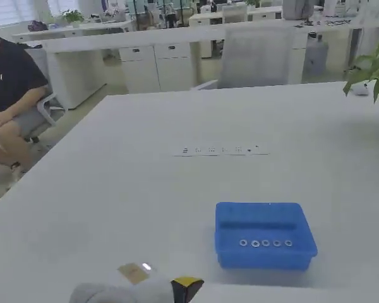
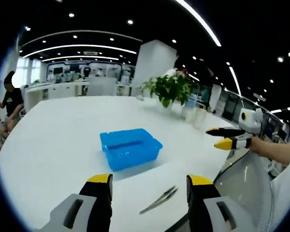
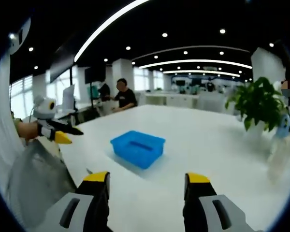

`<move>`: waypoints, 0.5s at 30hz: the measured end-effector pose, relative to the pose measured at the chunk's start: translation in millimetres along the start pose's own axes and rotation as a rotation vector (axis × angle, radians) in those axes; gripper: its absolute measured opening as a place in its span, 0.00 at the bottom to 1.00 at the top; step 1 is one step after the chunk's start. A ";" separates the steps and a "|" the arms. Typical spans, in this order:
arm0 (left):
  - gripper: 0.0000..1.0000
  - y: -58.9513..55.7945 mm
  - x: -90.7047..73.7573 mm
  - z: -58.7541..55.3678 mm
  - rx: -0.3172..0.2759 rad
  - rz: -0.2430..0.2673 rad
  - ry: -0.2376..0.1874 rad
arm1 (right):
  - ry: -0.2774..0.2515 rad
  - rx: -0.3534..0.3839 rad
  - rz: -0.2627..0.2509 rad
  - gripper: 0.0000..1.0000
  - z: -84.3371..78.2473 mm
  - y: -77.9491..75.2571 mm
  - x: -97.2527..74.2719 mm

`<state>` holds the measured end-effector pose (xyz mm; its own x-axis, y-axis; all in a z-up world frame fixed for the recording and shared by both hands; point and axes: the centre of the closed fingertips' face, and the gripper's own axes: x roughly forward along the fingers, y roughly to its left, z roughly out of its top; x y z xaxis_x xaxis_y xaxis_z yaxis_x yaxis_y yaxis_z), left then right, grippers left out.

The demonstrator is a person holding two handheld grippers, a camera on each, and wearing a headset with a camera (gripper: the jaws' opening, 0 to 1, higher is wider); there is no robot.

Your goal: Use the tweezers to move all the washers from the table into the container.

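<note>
A blue container (image 1: 265, 214) stands on the white table near its front edge, with several washers (image 1: 265, 243) in a row inside it. The yellow-and-black tip of a gripper (image 1: 186, 287) pokes in at the bottom of the head view, left of the container. In the left gripper view, my left gripper (image 2: 150, 181) is open and holds nothing. The tweezers (image 2: 159, 199) lie on the table just beyond its jaws, and the container (image 2: 130, 147) is farther ahead. My right gripper (image 3: 147, 178) is open and empty above the table, facing the container (image 3: 137, 147).
The right gripper (image 2: 232, 137) hangs off the table edge at the right of the left gripper view. A potted plant (image 1: 372, 72) stands at the table's far right. A person (image 1: 6, 95) sits at the left. A faint row of small marks (image 1: 221, 150) lies mid-table.
</note>
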<state>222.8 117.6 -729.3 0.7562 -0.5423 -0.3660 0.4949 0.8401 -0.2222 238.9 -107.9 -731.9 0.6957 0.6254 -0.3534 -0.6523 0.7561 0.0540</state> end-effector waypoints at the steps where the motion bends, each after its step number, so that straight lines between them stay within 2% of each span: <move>1: 0.67 4.1 -1.7 5.7 -0.013 0.037 -0.055 | -0.007 0.011 -0.009 0.59 1.2 -1.6 -0.7; 2: 0.73 6.7 -2.6 7.7 -0.023 0.058 -0.085 | -0.010 0.016 -0.012 0.59 1.4 -2.3 -0.9; 3: 0.78 10.8 -3.3 10.6 -0.044 0.090 -0.134 | -0.015 0.020 -0.021 0.60 2.1 -3.5 -1.2; 4: 0.83 13.0 -3.6 10.6 -0.057 0.104 -0.152 | -0.019 0.020 -0.027 0.62 2.6 -4.1 -1.5; 5: 0.88 16.0 -3.9 11.0 -0.051 0.122 -0.161 | -0.022 0.013 -0.033 0.63 3.0 -4.6 -2.1; 6: 0.91 21.0 -5.7 15.3 -0.013 0.155 -0.180 | -0.027 0.002 -0.041 0.64 4.2 -5.3 -2.9; 7: 0.92 23.9 -7.2 22.3 0.022 0.173 -0.219 | -0.033 -0.005 -0.047 0.65 5.6 -5.8 -3.5; 8: 0.95 23.2 -9.7 33.3 0.030 0.180 -0.289 | -0.048 -0.019 -0.064 0.67 8.7 -7.8 -4.4; 10: 0.98 23.7 -17.1 45.6 0.009 0.191 -0.370 | -0.071 -0.037 -0.094 0.73 13.1 -11.8 -7.0; 12: 0.99 25.3 -25.9 53.2 0.007 0.205 -0.432 | -0.099 -0.058 -0.119 0.76 18.7 -14.3 -10.8; 14: 0.99 28.2 -30.6 54.4 0.008 0.229 -0.447 | -0.133 -0.081 -0.137 0.80 25.5 -16.6 -13.2; 15: 0.99 30.9 -30.7 52.5 0.014 0.247 -0.437 | -0.143 -0.091 -0.167 0.82 27.6 -20.7 -15.3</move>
<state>237.3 159.5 -677.5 0.9586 -0.2848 0.0069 0.2821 0.9454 -0.1631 250.1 -127.7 -701.9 0.8275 0.5188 -0.2146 -0.5444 0.8349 -0.0808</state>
